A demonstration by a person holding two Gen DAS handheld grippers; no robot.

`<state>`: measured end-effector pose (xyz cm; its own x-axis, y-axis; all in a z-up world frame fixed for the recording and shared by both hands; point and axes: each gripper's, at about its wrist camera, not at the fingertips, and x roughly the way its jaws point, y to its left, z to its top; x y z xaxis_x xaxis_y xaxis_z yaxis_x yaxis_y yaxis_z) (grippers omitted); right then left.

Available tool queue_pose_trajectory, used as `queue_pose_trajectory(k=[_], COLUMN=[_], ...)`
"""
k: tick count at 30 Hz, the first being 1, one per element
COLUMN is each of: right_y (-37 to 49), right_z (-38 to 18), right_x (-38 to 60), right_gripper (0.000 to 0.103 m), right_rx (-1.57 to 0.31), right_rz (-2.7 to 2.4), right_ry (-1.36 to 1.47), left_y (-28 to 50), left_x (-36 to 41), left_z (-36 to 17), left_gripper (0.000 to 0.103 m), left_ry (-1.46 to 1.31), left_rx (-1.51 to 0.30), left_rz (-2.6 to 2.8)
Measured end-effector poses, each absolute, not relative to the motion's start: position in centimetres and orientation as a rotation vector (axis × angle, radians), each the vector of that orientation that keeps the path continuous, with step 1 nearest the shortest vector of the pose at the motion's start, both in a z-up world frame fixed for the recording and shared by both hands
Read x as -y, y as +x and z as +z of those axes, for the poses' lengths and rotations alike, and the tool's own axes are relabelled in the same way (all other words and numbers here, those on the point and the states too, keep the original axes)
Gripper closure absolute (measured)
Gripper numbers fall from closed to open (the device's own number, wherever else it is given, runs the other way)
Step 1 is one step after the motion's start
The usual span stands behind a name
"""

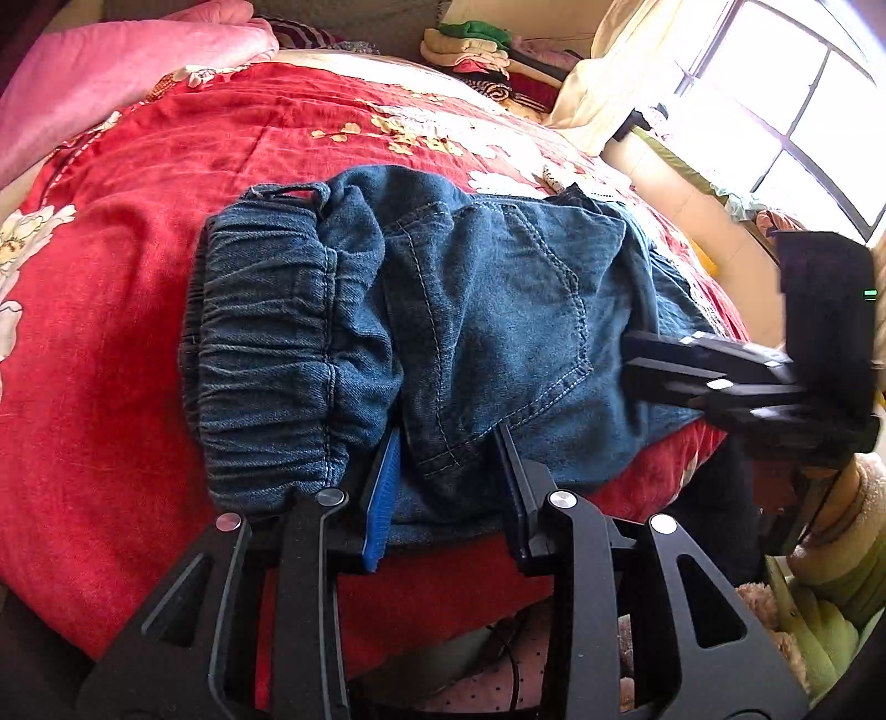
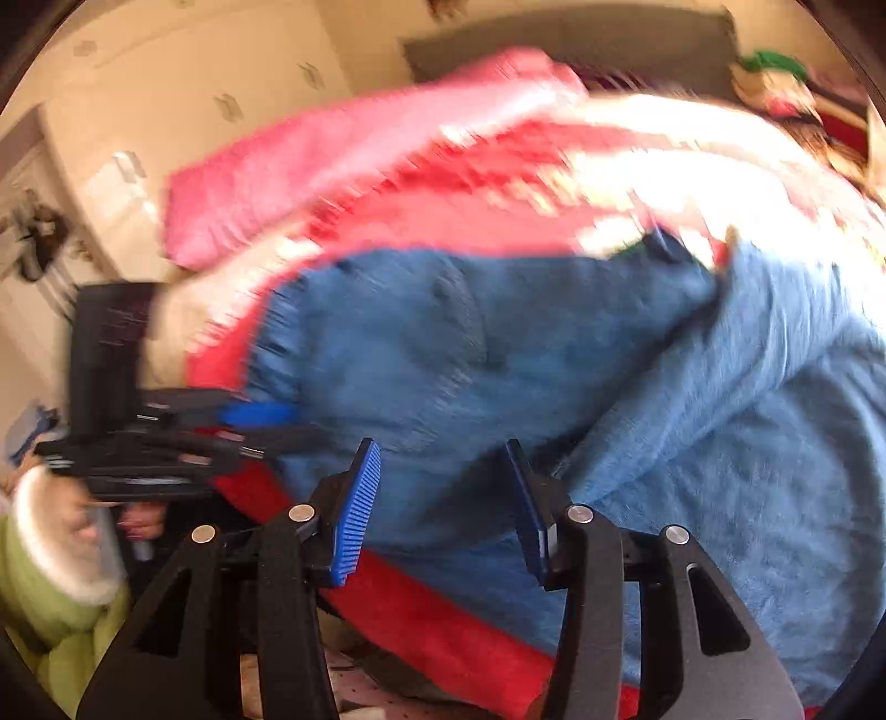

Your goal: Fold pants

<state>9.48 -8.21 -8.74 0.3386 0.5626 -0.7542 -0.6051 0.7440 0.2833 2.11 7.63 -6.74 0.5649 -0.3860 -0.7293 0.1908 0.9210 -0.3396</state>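
Folded blue jeans (image 1: 470,310) lie on a red flowered bedspread (image 1: 166,249), elastic waistband (image 1: 266,343) to the left and back pocket facing up. My left gripper (image 1: 446,471) sits at their near edge, with flat denim between its blue pads (image 1: 382,487). I see no pinch, so the jaws stand open. My right gripper (image 1: 628,357) reaches in from the right and touches the jeans' right edge. Its own view is blurred: the right gripper (image 2: 443,498) is open over the jeans (image 2: 443,343). The left gripper (image 2: 260,421) shows at the left.
A pink quilt (image 1: 111,66) lies at the bed's far left, and a pile of clothes (image 1: 476,44) sits behind it. A bright window (image 1: 775,111) is at the right. Lighter blue cloth (image 2: 747,443) is blurred at the right. A green sleeve (image 2: 50,581) holds the left gripper.
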Motion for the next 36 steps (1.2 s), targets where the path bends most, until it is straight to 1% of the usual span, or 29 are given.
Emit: queue_pose_trajectory(k=[7, 11, 13, 17, 21, 25, 27, 31, 36], right_y=[9.0, 9.2, 9.4, 9.0, 8.8, 8.9, 9.3, 9.6, 9.9], right_z=[-9.2, -8.0, -7.2, -5.6, -4.7, -4.1, -3.8, -3.4, -3.2], right_x=[8.1, 10.5, 11.8, 14.3, 16.4, 18.6, 19.3, 21.1, 23.1], right_gripper=[0.059, 0.059, 0.055, 0.051, 0.048, 0.044, 0.04, 0.036, 0.032], right_rx=[-0.924, -0.917, -0.9, -0.858, -0.821, -0.792, -0.784, -0.761, -0.747], right_rz=[0.761, 0.808, 0.812, 0.776, 0.73, 0.687, 0.662, 0.609, 0.571], right_ry=[-0.056, 0.068, 0.12, 0.169, 0.2, 0.229, 0.237, 0.262, 0.295], left_y=[2.3, 2.0, 1.8, 1.3, 1.0, 1.1, 1.4, 1.7, 1.5], left_x=[-7.5, -7.5, -7.6, -6.6, -5.1, -3.9, -3.0, -1.7, -2.0], left_z=[-7.0, -6.7, -6.3, -4.8, -3.0, -1.7, -1.0, -0.1, 0.6], left_gripper=[0.077, 0.077, 0.077, 0.062, 0.055, 0.046, 0.044, 0.038, 0.037], left_ry=[-0.229, -0.227, -0.253, -0.23, -0.189, -0.162, -0.146, -0.13, -0.092], left_rx=[-0.907, -0.9, -0.892, -0.876, -0.845, -0.827, -0.819, -0.813, -0.805], left_rz=[-0.342, -0.339, -0.349, -0.372, -0.394, -0.414, -0.422, -0.406, -0.349])
